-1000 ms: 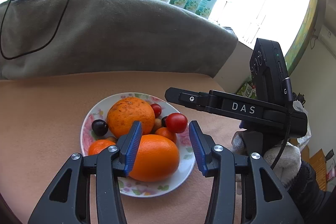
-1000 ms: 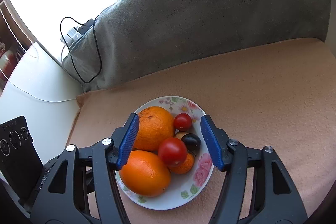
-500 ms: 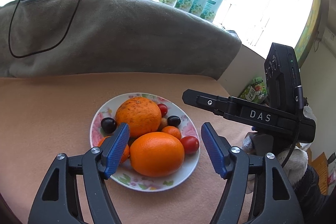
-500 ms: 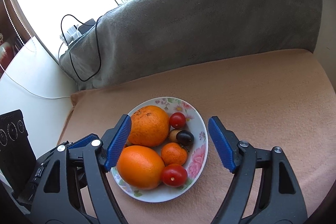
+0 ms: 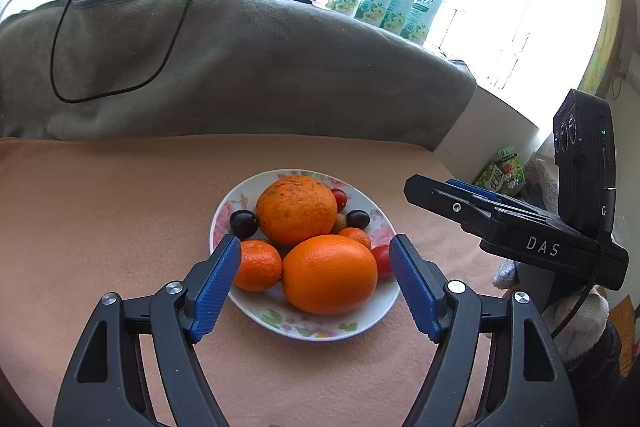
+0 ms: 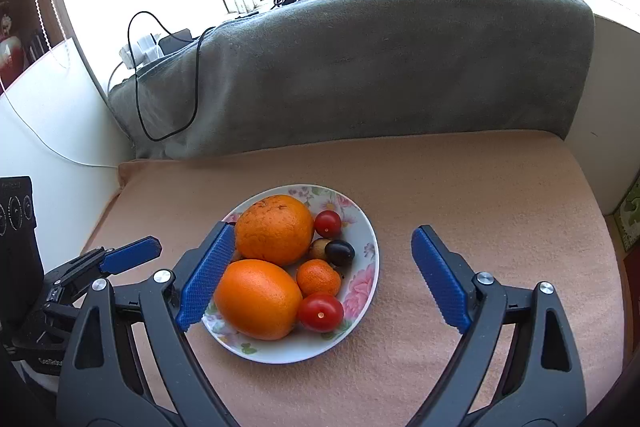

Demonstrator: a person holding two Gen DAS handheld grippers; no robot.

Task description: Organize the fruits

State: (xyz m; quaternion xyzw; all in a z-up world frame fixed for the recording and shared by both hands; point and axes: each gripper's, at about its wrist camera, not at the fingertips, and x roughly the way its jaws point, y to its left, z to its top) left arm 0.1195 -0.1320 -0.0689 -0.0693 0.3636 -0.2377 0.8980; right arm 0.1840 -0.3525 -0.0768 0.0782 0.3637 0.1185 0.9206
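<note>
— On the peach cloth (image 6: pixel 480 187), where's the fruit?
— Piled on the floral plate (image 6: pixel 366 227); the smooth orange (image 6: pixel 258 299) lies long axis crosswise.
— Grippers?
— Left gripper (image 5: pixel 314 283) and right gripper (image 6: pixel 320 279) have just been spreading wide, gripping nothing.

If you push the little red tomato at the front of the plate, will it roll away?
Probably: the cherry tomato looks round and glossy, so it likely rolls easily. It sits near the floral plate's low rim, so it might slip off. It seems small and soft, so squeeze gently.

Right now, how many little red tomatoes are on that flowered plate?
2. One small red tomato sits at the far side beside the speckled orange; the other lies near the front rim. More may hide beneath the fruit.
</note>
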